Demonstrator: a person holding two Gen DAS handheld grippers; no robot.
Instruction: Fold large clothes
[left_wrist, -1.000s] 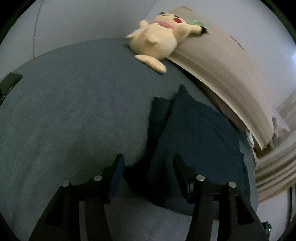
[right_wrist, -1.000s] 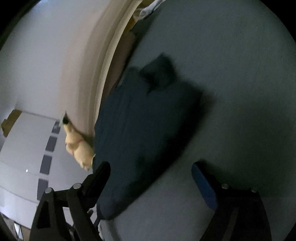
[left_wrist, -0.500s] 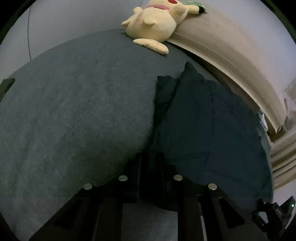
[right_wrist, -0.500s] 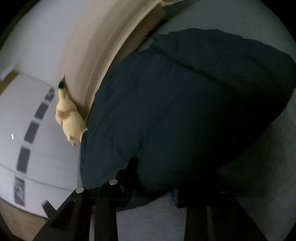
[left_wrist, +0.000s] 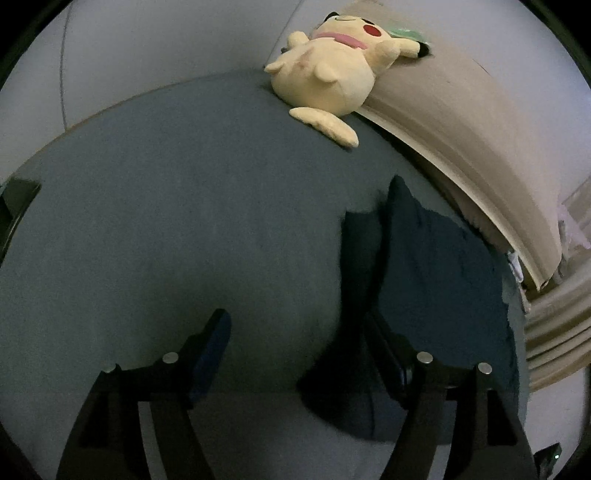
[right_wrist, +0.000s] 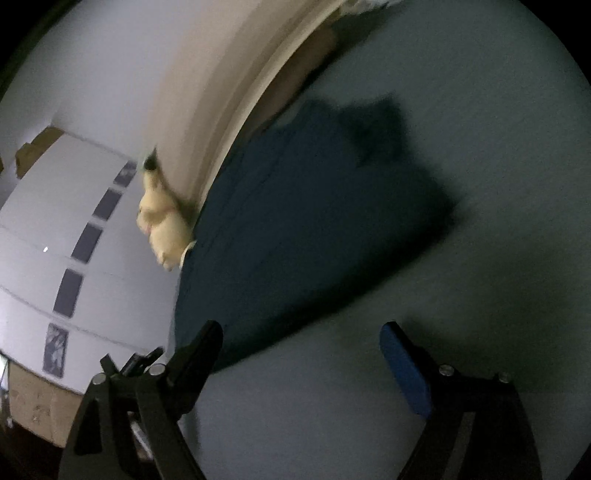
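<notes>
A dark navy garment (left_wrist: 436, 288) lies folded in a rough rectangle on the grey-blue bed cover (left_wrist: 166, 229), close to the beige headboard. It also shows in the right wrist view (right_wrist: 310, 221), slightly blurred. My left gripper (left_wrist: 299, 332) is open and empty; its right finger sits at the garment's near left edge. My right gripper (right_wrist: 299, 343) is open and empty, just in front of the garment's near edge, above the cover.
A yellow plush toy (left_wrist: 332, 74) lies at the far end of the bed against the beige headboard (left_wrist: 461, 129); it also shows in the right wrist view (right_wrist: 162, 221). A white wall panel (right_wrist: 55, 221) and a cardboard box (right_wrist: 33, 410) lie beyond the bed's edge.
Both grippers were shut on the garment's edge half a second ago; now both have opened, let it go and drawn back. The garment lies flat on the bed.
</notes>
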